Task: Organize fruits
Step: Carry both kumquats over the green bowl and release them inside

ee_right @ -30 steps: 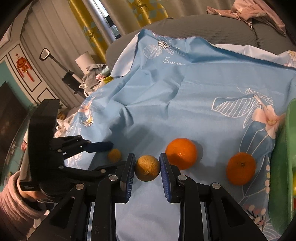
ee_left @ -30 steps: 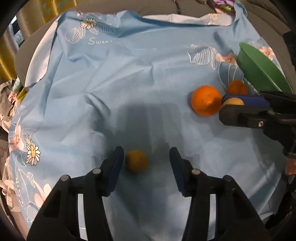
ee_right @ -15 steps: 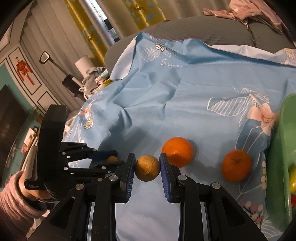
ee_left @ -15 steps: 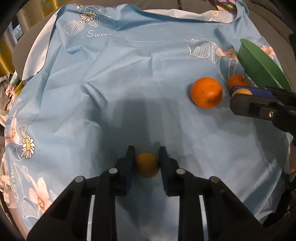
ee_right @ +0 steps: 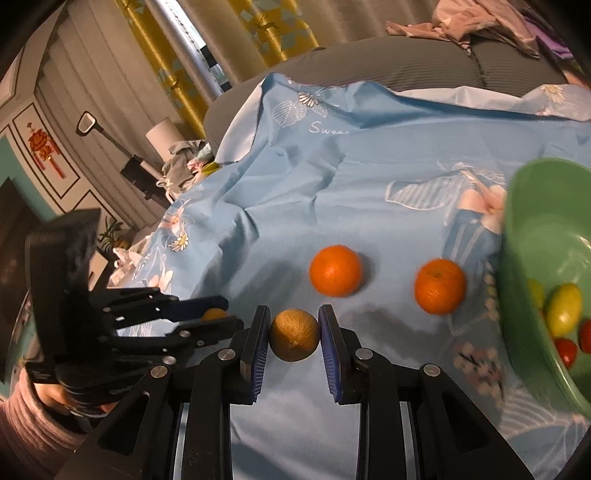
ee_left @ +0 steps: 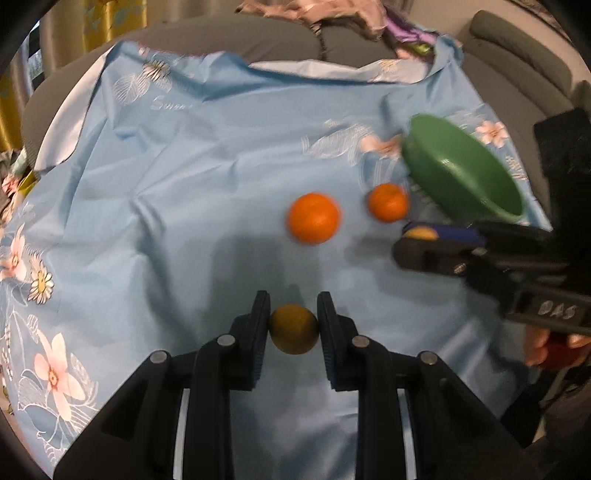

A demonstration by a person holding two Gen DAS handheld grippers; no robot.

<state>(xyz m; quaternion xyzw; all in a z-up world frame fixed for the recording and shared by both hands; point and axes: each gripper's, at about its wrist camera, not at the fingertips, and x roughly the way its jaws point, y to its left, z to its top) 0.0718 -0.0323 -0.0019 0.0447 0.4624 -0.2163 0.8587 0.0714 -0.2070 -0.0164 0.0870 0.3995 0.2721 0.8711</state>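
Observation:
My left gripper (ee_left: 293, 325) is shut on a small dull-orange fruit (ee_left: 293, 333), held above the blue floral cloth (ee_left: 184, 184). My right gripper (ee_right: 293, 332) is shut on a yellow-brown round fruit (ee_right: 294, 334); it also shows in the left wrist view (ee_left: 419, 233). Two oranges lie on the cloth, a bigger one (ee_right: 335, 270) (ee_left: 313, 218) and a smaller one (ee_right: 439, 286) (ee_left: 388, 202). A green bowl (ee_right: 517, 266) (ee_left: 461, 173) at the right holds yellow and red fruits (ee_right: 563, 308).
The cloth covers a grey sofa (ee_right: 406, 62) with clothes (ee_right: 480, 22) piled at its back. In the right wrist view a lamp, a mirror stand (ee_right: 86, 123) and clutter stand beyond the cloth's left edge.
My left gripper closed on the small fruit and lifted it. Both grippers moved back and up with their fruits; the green bowl now shows larger at the right.

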